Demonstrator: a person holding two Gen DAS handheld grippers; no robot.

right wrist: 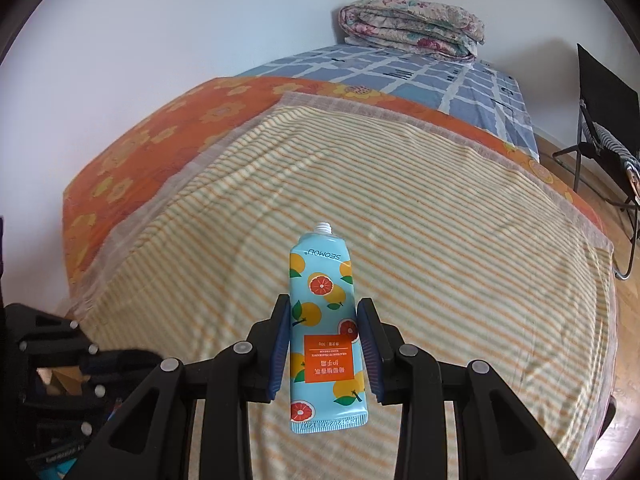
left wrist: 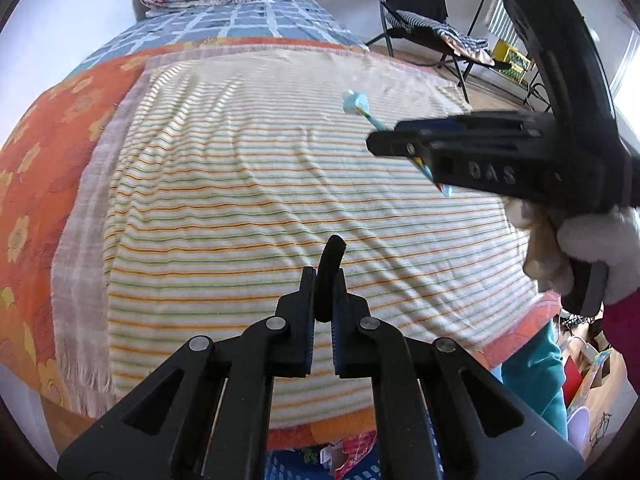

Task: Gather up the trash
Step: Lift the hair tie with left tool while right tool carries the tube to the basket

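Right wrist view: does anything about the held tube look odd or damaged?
The hand cream tube, clamped between the right gripper's pads, has no cap: its bare threaded nozzle points away from the camera. No cream shows on the striped towel. Nothing else stands out.

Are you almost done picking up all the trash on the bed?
Nearly, it seems. The striped blanket shows no loose trash. In hand: the right tongs grip a hand cream tube with no cap, and the left tongs pinch a small black curved strip. Left to do: drop both, probably into the blue basket below the bed edge, where wrappers already lie.
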